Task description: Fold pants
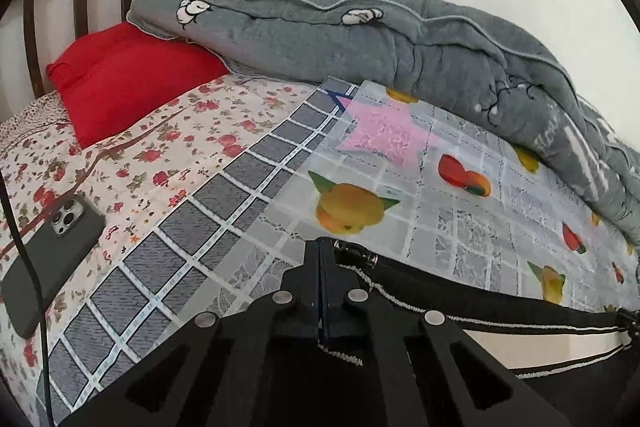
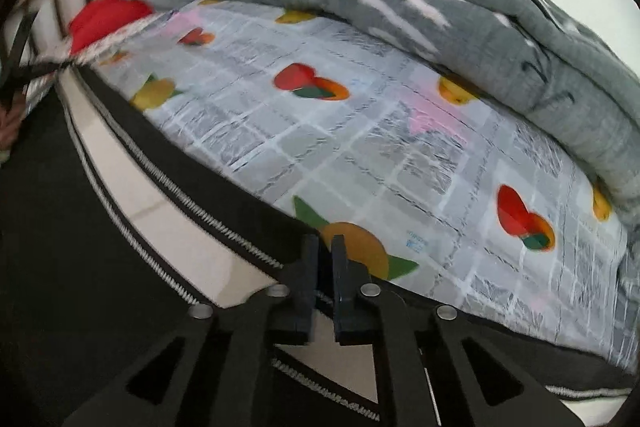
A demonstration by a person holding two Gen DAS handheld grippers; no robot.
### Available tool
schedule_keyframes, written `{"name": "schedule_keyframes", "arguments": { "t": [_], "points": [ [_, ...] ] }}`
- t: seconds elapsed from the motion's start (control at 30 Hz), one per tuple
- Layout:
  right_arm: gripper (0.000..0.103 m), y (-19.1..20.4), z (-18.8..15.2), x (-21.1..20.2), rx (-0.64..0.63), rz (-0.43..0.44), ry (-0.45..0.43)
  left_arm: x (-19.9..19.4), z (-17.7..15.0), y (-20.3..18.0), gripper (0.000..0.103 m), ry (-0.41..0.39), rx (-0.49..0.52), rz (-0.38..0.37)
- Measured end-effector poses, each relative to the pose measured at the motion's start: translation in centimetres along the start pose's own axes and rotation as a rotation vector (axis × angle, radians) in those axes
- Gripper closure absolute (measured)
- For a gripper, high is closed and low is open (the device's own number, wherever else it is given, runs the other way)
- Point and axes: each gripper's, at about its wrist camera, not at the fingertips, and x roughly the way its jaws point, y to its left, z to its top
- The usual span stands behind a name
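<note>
Your left tool has its 2 fingers pressed together on the edge of the black pants, and a strip of the white-stitched hem pokes out just under the pads. From there the pants stretch to the right as a taut band above the near edge of the bed, with pale floor showing through the gap between 2 layers of the cloth.

Your right tool has its fingers a narrow gap apart; that view is blurred, so you cannot tell whether the pads are pressing the cloth. The black pants run under and behind that tool, their zigzag white stitching leading away to the upper left, where the left tool shows only as a dark smear.

The pants hang along the front edge of the bed, over a plastic sheet printed with fruit and a pink star. A grey quilt is bunched along the wall behind it. To the left lie a red pillow and a flowered bedsheet, with a phone face down on it near a thin black cable.
</note>
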Motion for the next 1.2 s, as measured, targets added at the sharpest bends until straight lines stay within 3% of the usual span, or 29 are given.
{"name": "schedule_keyframes", "arguments": {
  "t": [0.13,0.2,0.23,0.27,0.37,0.47,0.7,0.9,1.2],
  "points": [
    [0.07,-2.0,-0.6,-3.5,0.037,-0.118,-0.054,-0.6,-0.2,0.4,0.098,0.023,-0.008,-0.001],
    [0.056,-3.8,-1.6,-5.7,0.086,-0.152,-0.091,-1.1,-0.4,0.8,0.085,0.02,-0.018,0.01],
    [0.056,-4.9,-2.2,-6.6,0.123,-0.161,-0.098,-1.3,-0.4,1.0,0.077,0.013,-0.023,0.019],
    [0.056,-5.9,-2.7,-7.0,0.148,-0.179,-0.095,-1.6,-0.5,1.2,0.076,0.005,-0.032,0.018],
    [0.055,-8.1,-4.2,-6.4,0.214,-0.262,-0.019,-2.2,-0.8,1.9,0.076,0.019,-0.068,-0.031],
    [0.055,-9.4,-5.5,-3.4,0.278,-0.315,0.116,-3.0,-1.5,1.9,0.076,0.03,-0.071,-0.039],
    [0.049,-6.8,-4.8,-6.7,0.24,-0.398,0.029,-6.7,-3.1,2.2,0.076,0.018,-0.057,-0.04],
    [0.036,-3.5,-4.8,-10.7,0.221,-0.368,-0.051,-8.7,-4.1,2.7,0.076,0.04,-0.067,-0.093],
    [0.032,-2.0,-6.3,-13.2,0.27,-0.373,-0.098,-7.5,-3.7,0.8,0.076,0.065,-0.023,-0.129]
  ]
}}
